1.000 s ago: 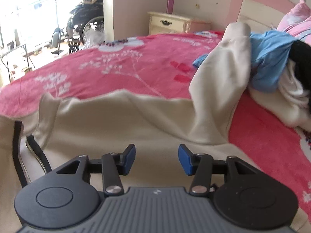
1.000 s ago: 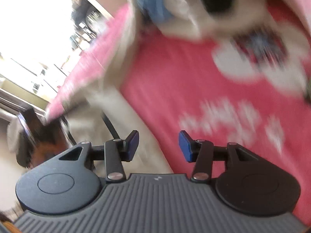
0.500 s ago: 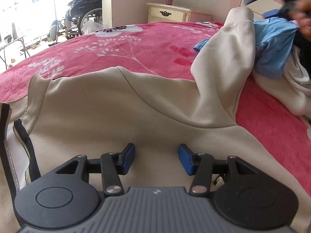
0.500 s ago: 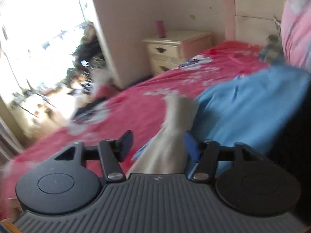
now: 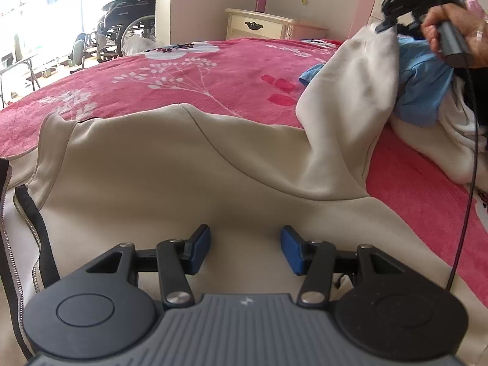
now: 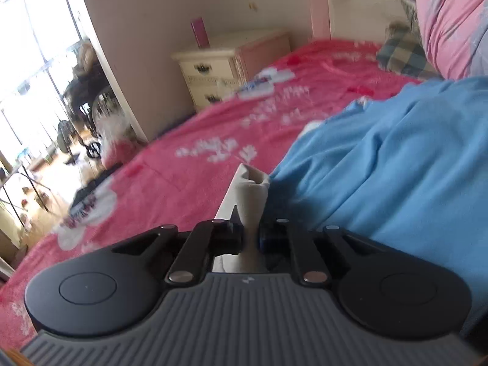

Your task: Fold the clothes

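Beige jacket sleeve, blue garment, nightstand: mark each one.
beige jacket sleeve (image 6: pixel 251 201), right wrist view: cuff end pinched in the right gripper (image 6: pixel 250 238).
blue garment (image 6: pixel 396 158), right wrist view: middle of the crumpled cloth.
nightstand (image 5: pixel 259 26), left wrist view: drawer front beside the handle.

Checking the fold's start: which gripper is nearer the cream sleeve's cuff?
Right. The right gripper is closing on the cuff; the left gripper hovers open over the jacket's body, far away.
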`<state>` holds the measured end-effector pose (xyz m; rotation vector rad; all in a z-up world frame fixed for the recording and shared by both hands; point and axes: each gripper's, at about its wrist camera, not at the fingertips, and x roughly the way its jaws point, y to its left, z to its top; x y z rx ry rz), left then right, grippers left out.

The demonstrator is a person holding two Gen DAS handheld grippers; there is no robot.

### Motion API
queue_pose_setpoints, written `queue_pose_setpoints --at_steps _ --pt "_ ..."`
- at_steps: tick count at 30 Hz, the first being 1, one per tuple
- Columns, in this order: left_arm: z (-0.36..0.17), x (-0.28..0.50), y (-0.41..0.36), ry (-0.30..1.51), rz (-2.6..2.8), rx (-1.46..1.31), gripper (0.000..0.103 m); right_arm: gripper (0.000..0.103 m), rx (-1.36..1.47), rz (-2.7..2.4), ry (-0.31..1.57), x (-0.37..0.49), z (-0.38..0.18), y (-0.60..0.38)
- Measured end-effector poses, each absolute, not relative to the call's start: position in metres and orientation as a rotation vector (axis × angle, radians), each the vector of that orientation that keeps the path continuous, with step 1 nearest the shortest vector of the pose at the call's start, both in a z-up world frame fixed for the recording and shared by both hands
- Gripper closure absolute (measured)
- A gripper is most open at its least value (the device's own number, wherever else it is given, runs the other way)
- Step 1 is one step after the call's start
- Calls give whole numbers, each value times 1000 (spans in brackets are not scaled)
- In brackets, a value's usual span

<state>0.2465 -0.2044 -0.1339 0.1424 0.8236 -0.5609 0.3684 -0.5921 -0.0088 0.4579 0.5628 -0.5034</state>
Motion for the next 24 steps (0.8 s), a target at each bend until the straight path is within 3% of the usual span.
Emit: queue_pose_setpoints --at_steps 8,12,17,24 --pt "-133 250 -200 833 -579 116 51 97 471 -362 299 244 74 -556" --pt "-133 249 -202 836 -577 127 50 96 599 -409 223 178 83 -572" --pt "-129 255 -202 861 -586 124 50 96 700 -407 227 160 75 -581" --pt "-91 259 -136 896 -519 -106 51 96 641 -134 203 170 132 -510"
